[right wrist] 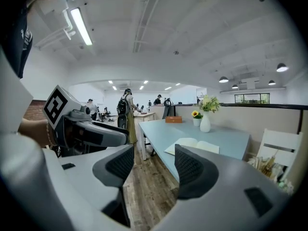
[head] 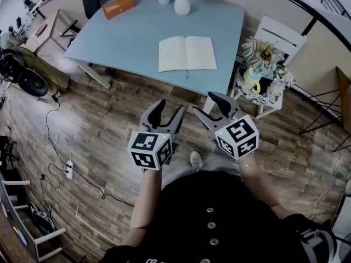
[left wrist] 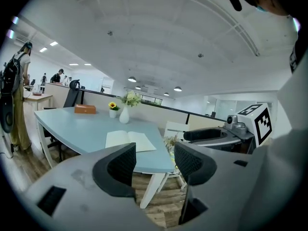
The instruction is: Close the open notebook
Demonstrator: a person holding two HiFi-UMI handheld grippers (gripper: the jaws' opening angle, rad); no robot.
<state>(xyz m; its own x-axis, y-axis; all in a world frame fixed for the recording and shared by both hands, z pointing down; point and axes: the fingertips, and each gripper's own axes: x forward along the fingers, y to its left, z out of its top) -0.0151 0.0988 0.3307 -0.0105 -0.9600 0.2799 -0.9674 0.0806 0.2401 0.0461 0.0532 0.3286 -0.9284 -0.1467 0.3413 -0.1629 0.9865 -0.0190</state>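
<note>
Blue table (head: pixel 109 37) ahead: notebook (head: pixel 187 53) lies open at twelve o'clock, untouched. At six o'clock, left gripper (head: pixel 170 107) and right gripper (head: pixel 207 104) hang, fingers (left wrist: pixel 120 165) parted, empty. Closing remains undone.

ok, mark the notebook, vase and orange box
notebook (head: pixel 187 53), head view, centre fold between the open pages
vase (head: pixel 182 4), head view, white body
orange box (head: pixel 119 6), head view, top face

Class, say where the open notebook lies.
Head view: the open notebook lies on the right half of the blue table, near its front edge, with the white vase beyond it.
</note>
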